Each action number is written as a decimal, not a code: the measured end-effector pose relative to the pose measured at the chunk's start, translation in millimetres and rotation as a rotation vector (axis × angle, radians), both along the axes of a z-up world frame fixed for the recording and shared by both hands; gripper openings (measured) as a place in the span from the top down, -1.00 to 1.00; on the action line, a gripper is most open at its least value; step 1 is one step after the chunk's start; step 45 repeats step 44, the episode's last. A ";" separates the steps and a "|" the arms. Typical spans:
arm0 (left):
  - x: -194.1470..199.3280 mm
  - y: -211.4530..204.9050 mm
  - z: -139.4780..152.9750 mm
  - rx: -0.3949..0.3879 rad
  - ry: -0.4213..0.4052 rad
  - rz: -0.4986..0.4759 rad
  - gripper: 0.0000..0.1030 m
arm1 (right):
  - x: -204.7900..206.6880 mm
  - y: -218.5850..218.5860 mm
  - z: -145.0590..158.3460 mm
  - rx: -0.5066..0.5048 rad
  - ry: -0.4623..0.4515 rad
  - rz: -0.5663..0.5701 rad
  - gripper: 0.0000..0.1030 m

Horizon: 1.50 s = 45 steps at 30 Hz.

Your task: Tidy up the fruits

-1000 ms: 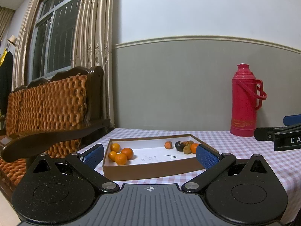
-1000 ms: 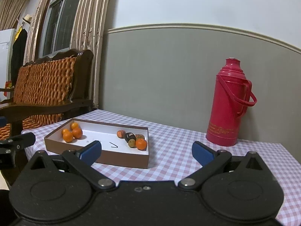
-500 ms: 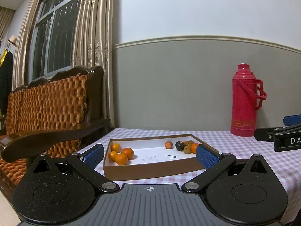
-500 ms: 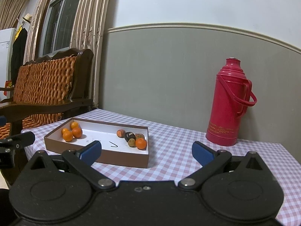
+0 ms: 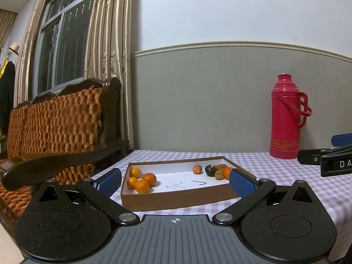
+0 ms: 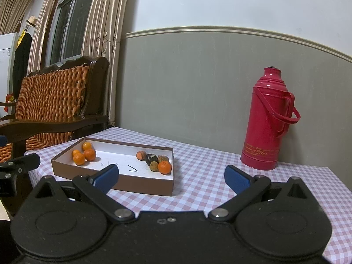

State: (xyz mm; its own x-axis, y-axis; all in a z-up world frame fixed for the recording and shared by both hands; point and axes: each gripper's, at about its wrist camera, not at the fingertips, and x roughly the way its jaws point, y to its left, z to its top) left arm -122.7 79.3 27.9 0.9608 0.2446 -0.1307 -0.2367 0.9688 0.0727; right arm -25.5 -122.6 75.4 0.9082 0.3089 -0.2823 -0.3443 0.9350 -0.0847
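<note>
Holding both tongs spread wide and empty, we hover short of the brown box on the checked counter. Left tongs face its near wall; right tongs sit off its right corner. Four oranges cluster at its left end, mixed darker fruits at its right. A red thermos stands well apart.

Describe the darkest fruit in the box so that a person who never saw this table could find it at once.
On the pink-and-white checked tablecloth lies a shallow brown cardboard box with a white floor. Its right end, nearer the tall red plastic thermos, holds a mixed cluster of small fruits. The nearly black round fruit sits in the middle; its neighbours are orange or brownish.
</note>
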 end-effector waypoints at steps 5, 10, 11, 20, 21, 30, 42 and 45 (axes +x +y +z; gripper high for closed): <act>0.4 0.1 0.0 -0.002 0.001 -0.001 -1.00 | -0.1 0.5 0.0 0.000 0.001 -0.001 -0.88; 0.7 0.1 0.0 -0.002 0.001 -0.001 -1.00 | 0.1 -0.1 0.1 0.001 0.000 0.000 -0.88; 0.8 -0.2 0.1 -0.001 0.001 0.000 -1.00 | 0.3 -0.2 0.2 0.000 0.000 0.000 -0.88; 1.4 -0.4 -0.2 -0.001 -0.001 0.003 -1.00 | -0.1 0.3 -0.5 -0.001 0.001 -0.001 -0.88; 1.4 -0.4 -0.2 -0.001 -0.002 0.004 -1.00 | 0.0 0.4 -0.2 -0.001 0.002 -0.002 -0.88; 0.2 0.6 -0.6 -0.017 -0.008 0.016 -1.00 | 0.2 0.1 0.0 -0.001 0.001 -0.001 -0.88; -1.0 -5.5 -0.8 0.007 -0.021 0.048 -1.00 | 0.0 -0.4 -0.1 0.000 0.000 -0.001 -0.88; -0.5 -6.4 -0.4 0.013 -0.017 0.048 -1.00 | -0.7 -0.7 -1.7 0.001 -0.002 0.000 -0.88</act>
